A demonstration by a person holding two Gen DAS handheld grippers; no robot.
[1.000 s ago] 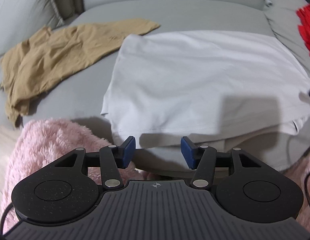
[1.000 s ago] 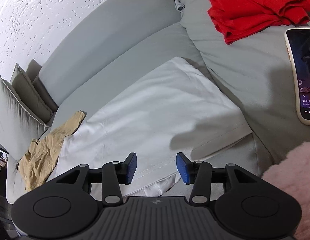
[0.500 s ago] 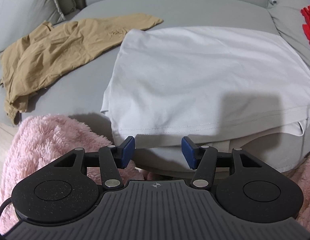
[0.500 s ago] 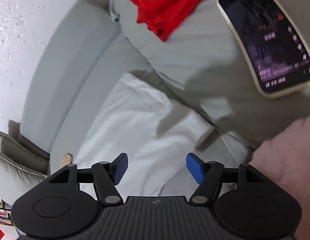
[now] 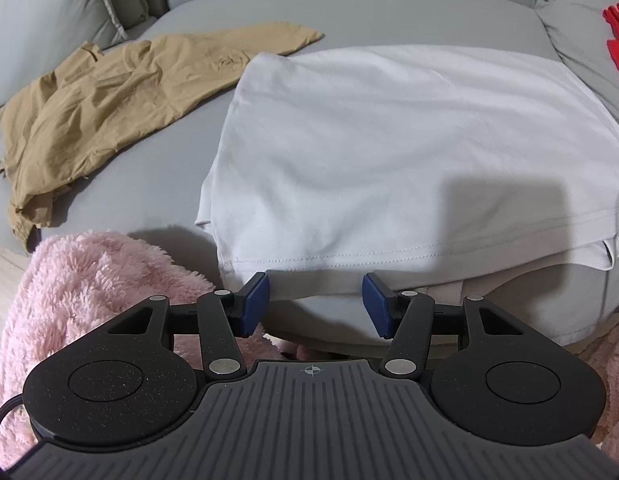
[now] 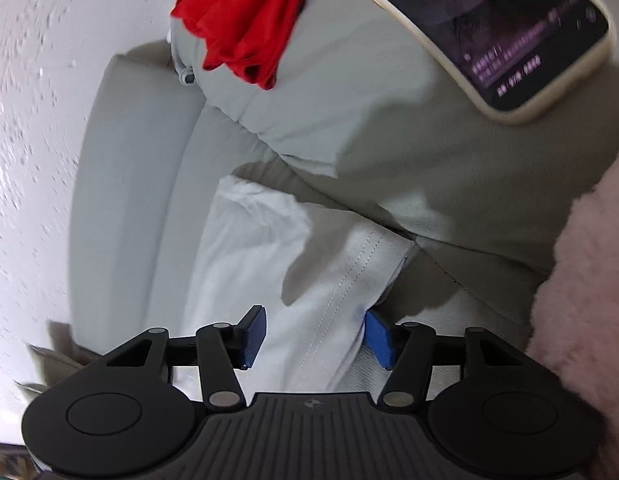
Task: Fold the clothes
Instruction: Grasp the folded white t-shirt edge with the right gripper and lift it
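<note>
A white T-shirt (image 5: 389,152) lies folded flat on the grey sofa seat (image 5: 141,184), its stitched hem toward me. My left gripper (image 5: 314,305) is open just in front of the hem's left part, with nothing between the jaws. In the right wrist view the shirt's right hem corner (image 6: 341,280) lies between the jaws of my open right gripper (image 6: 315,336); the right blue pad (image 6: 379,336) touches the cloth's edge. The view is tilted and blurred.
A crumpled tan garment (image 5: 109,92) lies left of the shirt. A folded red garment (image 6: 245,20) and a phone (image 6: 509,36) rest on the cushion to the right. Pink fluffy fabric (image 5: 89,280) is in front of the sofa edge.
My right gripper has swung down and rolled toward the shirt's right hem corner and opened wider around it. My left gripper has eased closer to the hem.
</note>
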